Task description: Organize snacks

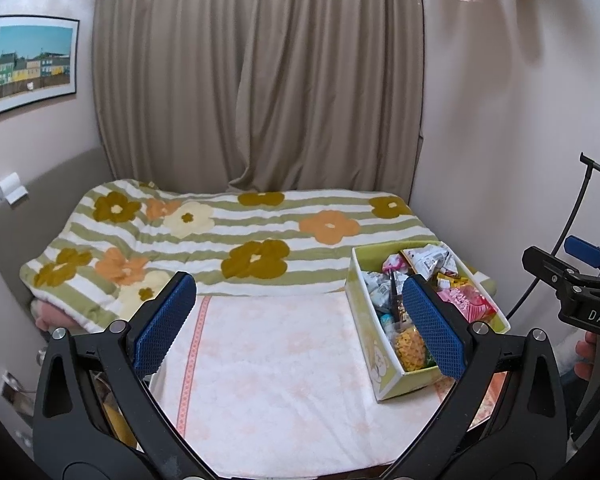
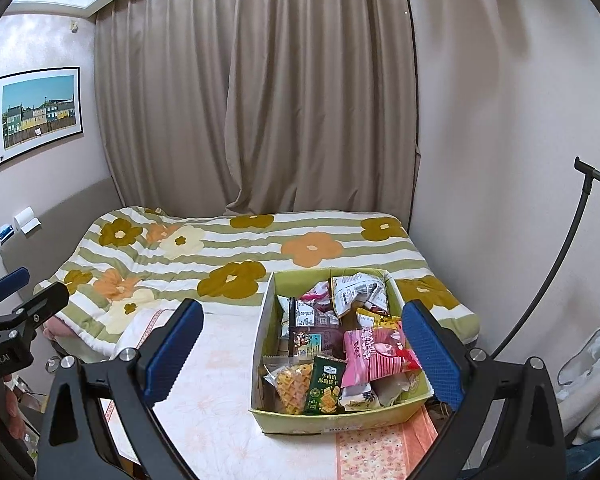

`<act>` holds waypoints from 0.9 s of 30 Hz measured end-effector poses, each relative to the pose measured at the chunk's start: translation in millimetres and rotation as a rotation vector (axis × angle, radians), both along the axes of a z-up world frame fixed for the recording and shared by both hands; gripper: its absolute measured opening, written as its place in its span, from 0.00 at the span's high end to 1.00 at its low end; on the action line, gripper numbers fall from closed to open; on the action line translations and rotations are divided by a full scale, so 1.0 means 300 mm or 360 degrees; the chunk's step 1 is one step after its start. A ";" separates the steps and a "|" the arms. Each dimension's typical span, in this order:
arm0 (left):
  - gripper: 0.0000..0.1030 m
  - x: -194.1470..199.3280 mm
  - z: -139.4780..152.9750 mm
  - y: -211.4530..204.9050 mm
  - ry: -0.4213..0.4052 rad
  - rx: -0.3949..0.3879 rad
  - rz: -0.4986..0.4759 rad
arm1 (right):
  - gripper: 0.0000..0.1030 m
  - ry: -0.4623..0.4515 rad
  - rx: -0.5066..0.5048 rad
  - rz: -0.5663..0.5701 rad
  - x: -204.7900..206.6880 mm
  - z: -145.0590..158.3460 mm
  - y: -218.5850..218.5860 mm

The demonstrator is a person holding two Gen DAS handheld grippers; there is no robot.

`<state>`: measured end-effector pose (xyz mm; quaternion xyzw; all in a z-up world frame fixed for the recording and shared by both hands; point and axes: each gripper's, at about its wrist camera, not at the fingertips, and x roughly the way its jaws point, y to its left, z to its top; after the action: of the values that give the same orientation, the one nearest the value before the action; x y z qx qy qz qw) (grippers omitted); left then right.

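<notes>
A light green cardboard box (image 2: 332,420) full of snack packets stands on a pale pink cloth (image 2: 220,380); it also shows in the left wrist view (image 1: 384,376) at the right. Inside lie a pink packet (image 2: 376,354), a dark green biscuit packet (image 2: 326,384), a clear bag of yellow snacks (image 2: 292,386) and a white crumpled packet (image 2: 358,290). My right gripper (image 2: 304,356) is open and empty, raised above the box's near side. My left gripper (image 1: 300,324) is open and empty over the cloth, left of the box.
A flower-patterned quilt (image 1: 220,236) covers the bed behind the cloth. Beige curtains (image 1: 260,80) hang at the back. A wall stands close on the right. A black curved stand (image 2: 560,264) rises at the right. A framed picture (image 1: 32,64) hangs on the left wall.
</notes>
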<state>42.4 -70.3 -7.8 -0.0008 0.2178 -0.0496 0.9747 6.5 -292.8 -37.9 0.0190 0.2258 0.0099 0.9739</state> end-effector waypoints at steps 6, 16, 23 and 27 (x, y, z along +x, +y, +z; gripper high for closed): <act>0.00 0.008 0.000 0.003 0.0000 -0.0011 -0.0001 | 0.04 0.0002 -0.0001 -0.0006 0.005 0.001 0.003; 0.00 0.032 -0.010 -0.001 -0.0004 0.0007 0.0005 | 0.04 0.0011 -0.0006 -0.0017 0.014 -0.001 0.012; 0.00 0.033 -0.014 -0.002 -0.0004 0.0006 0.0012 | 0.04 0.0016 -0.0007 -0.0018 0.016 -0.002 0.017; 0.00 0.032 -0.017 -0.001 -0.0003 0.0005 0.0014 | 0.04 0.0019 -0.0008 -0.0019 0.019 -0.003 0.020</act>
<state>52.0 -70.5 -12.8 -0.0002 0.2169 -0.0451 0.9752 12.3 -286.6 -38.7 0.0180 0.2314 0.0033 0.9727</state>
